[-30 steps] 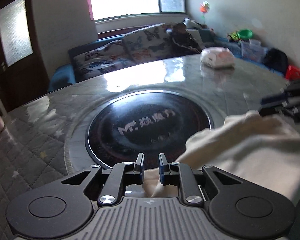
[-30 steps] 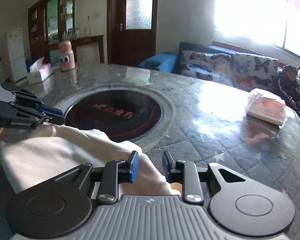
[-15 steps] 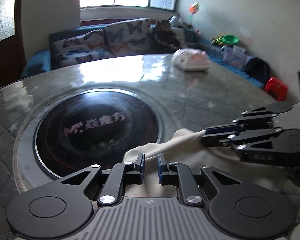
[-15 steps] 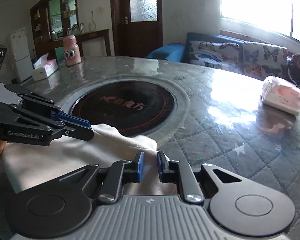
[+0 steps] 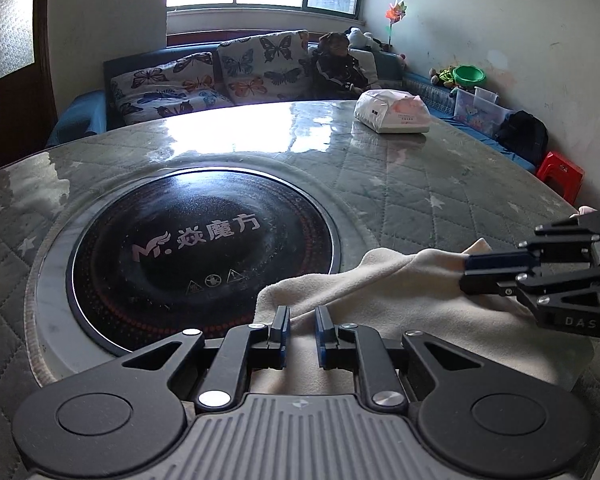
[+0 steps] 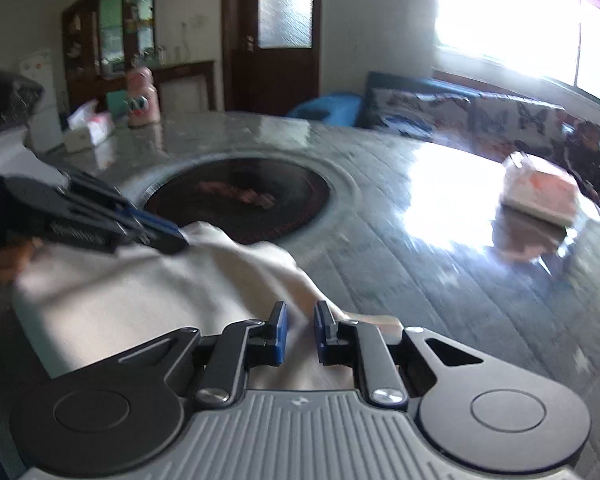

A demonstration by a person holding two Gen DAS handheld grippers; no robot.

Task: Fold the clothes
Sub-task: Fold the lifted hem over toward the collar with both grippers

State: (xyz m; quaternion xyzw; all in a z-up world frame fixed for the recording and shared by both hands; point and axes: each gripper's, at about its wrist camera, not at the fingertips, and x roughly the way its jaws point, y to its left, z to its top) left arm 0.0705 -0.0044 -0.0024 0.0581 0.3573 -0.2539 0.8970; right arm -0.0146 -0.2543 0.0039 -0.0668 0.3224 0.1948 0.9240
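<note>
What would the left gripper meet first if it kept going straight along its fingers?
Probably the cream garment, whose folded edge lies just ahead of the left gripper; beyond that is the black cooktop. Depth is uncertain.

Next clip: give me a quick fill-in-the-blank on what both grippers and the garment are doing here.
The cream garment lies on the ____ table.
Both the left gripper and right gripper are shut on the ____.
The garment's far edge overlaps the round black ____ set into the table.

Missing words: quilted; garment; cooktop
</note>
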